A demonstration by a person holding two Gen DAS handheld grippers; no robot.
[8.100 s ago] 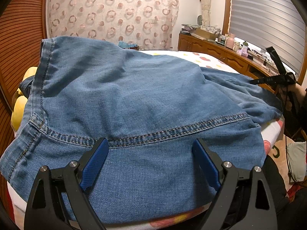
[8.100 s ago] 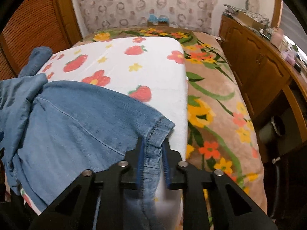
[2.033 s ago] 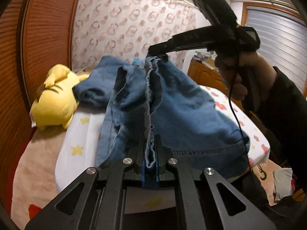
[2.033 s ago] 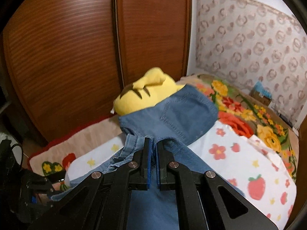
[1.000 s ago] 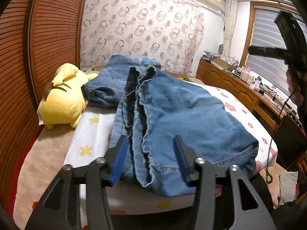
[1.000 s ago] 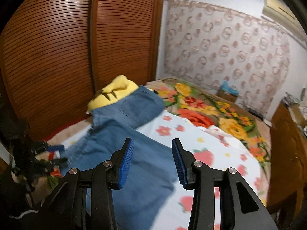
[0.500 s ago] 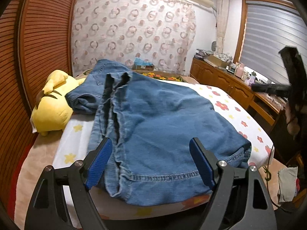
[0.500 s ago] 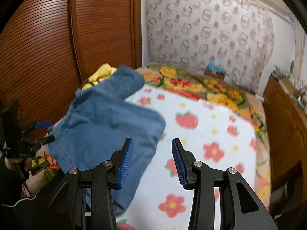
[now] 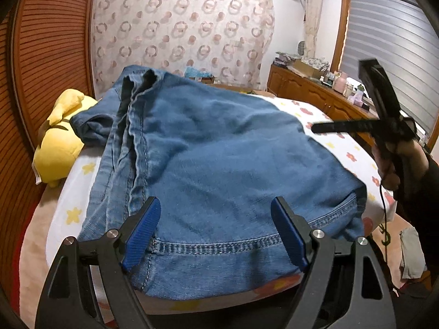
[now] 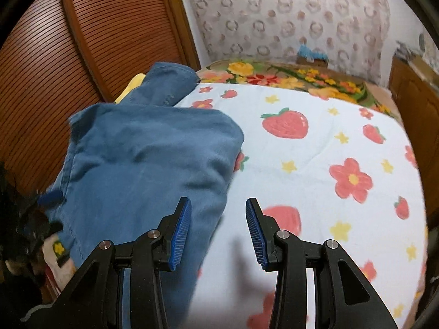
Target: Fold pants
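**Folded pants on the bed, both grippers empty**

Left wrist view: the blue denim pants point(image 9: 219, 159) lie folded in the middle of the frame on the bed point(image 9: 337, 142). The left gripper point(image 9: 215, 230) is at the bottom, above the hem; its jaws have just been opening and now stand spread wide, pinching nothing. A yellow plush toy point(image 9: 59, 148) lies at the left.

Right wrist view: the pants point(image 10: 142, 170) are at the left. The right gripper point(image 10: 218, 233), at the bottom centre, is spread partly and holds nothing.
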